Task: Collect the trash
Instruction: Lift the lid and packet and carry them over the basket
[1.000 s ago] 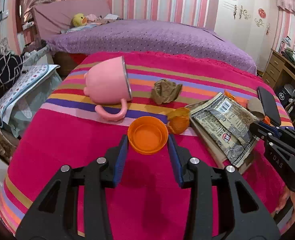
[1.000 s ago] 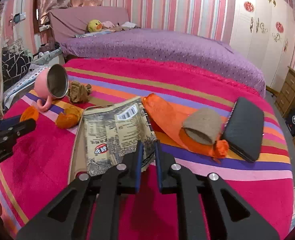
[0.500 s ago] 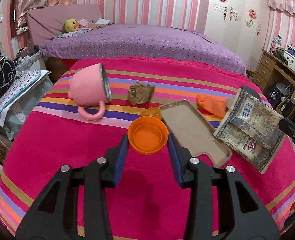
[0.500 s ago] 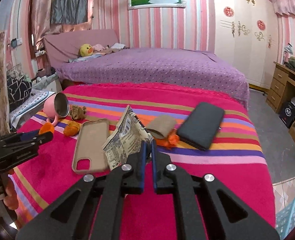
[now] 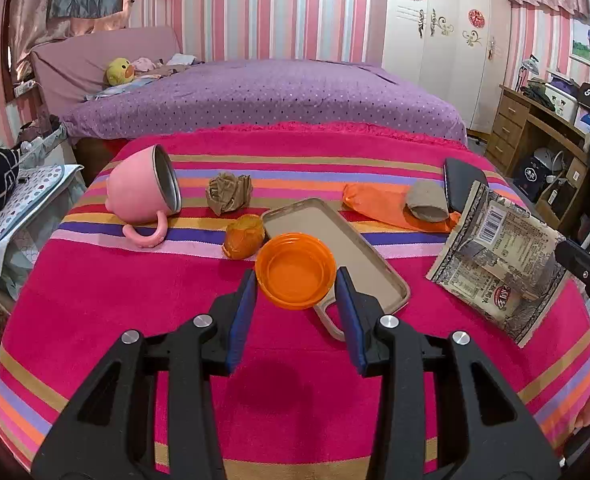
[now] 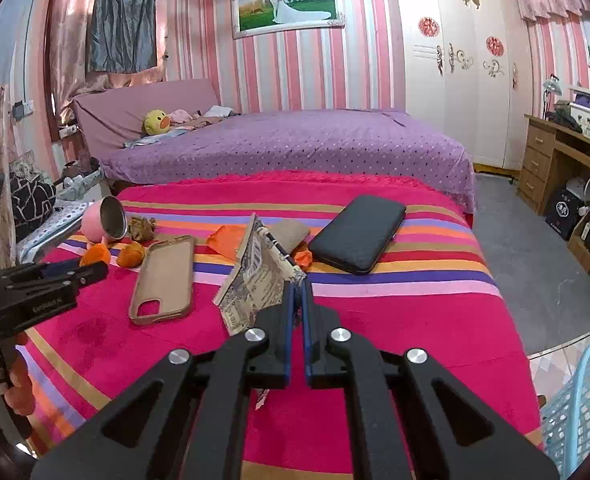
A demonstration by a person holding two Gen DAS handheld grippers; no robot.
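Only the right wrist view showed the blue basket [image 6: 579,404] at near right. Right hand-held gripper [image 6: 296,292] was pinched on the printed snack wrapper [image 6: 255,280], lifted above the striped blanket [image 6: 395,304]. Left hand-held gripper [image 5: 295,280] clamped an orange lid [image 5: 295,270] over the phone case [image 5: 359,256]. Pink mug [image 5: 145,194] lay tipped, far left.

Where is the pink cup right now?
In the left wrist view, the pink cup lies tipped over at the blanket's far left, beside the crumpled brown paper.
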